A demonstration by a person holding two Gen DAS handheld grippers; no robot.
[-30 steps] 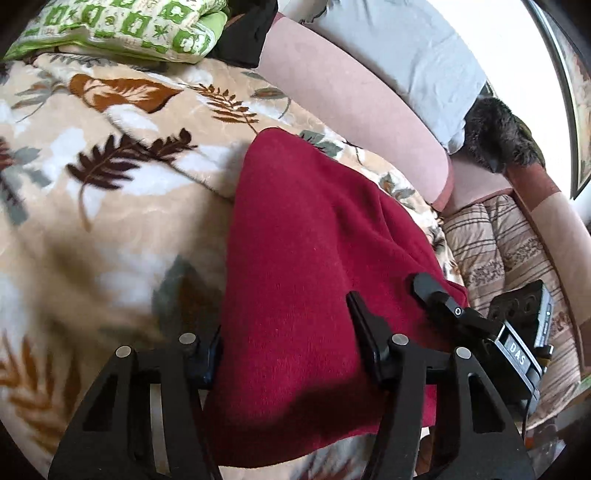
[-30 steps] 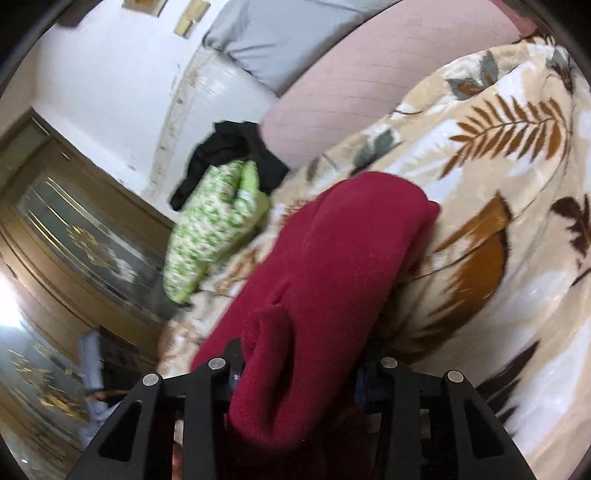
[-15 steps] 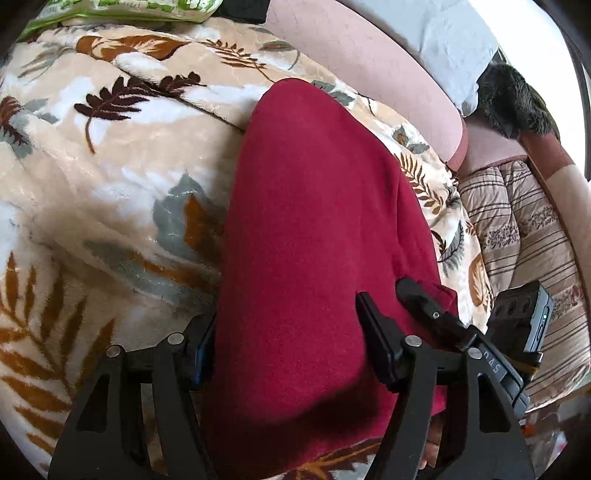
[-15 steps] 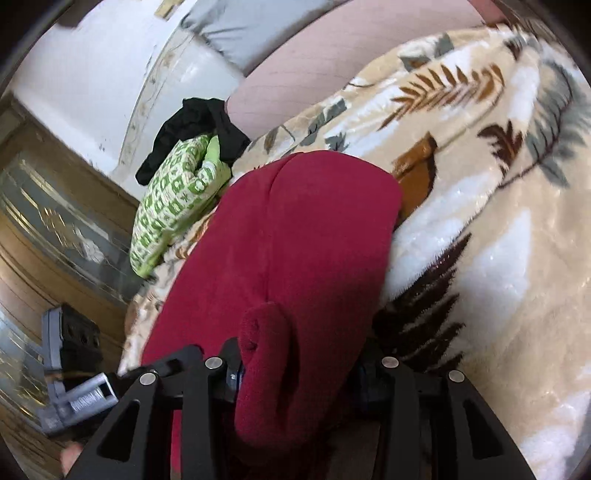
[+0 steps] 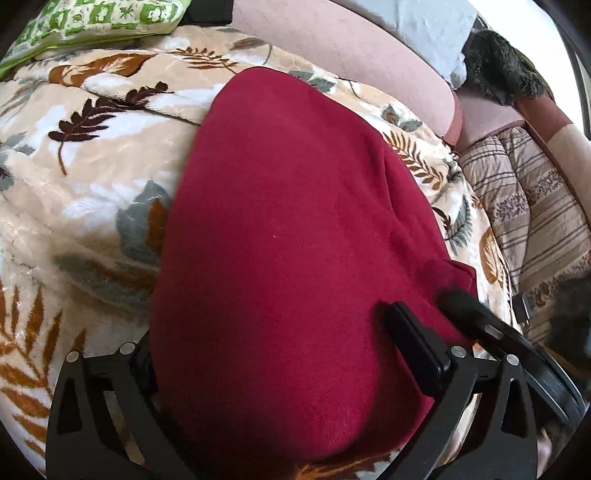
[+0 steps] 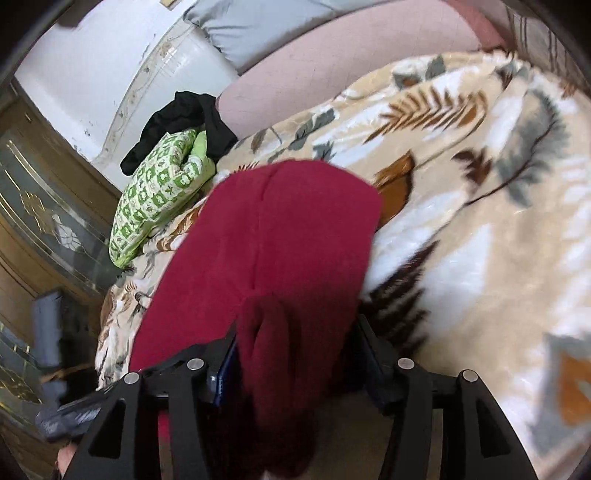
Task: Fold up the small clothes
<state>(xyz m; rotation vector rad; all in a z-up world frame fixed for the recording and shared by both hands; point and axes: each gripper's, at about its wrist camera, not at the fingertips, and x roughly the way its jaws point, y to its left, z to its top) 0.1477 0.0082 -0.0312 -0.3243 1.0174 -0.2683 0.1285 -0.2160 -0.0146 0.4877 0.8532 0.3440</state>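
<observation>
Each claw grips a near corner of the red garment: the left claw [image 5: 280, 354] stands wide with thick cloth bunched between its jaws, the right claw [image 6: 295, 354] is narrower, pinching a rolled lump. The red garment [image 5: 295, 221], a soft, fuzzy fleece-like piece, lies lengthwise over the plush leaf-print blanket [image 5: 92, 177] on the sofa, reaching toward its backrest edge. Such springy cloth could slip from either grip or drag on the blanket's nap, skewing the fold.

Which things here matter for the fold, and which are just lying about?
Job:
dark red fleece garment
left tool
right tool

Lying about:
green patterned cushion
black crumpled cloth
grey pillow
</observation>
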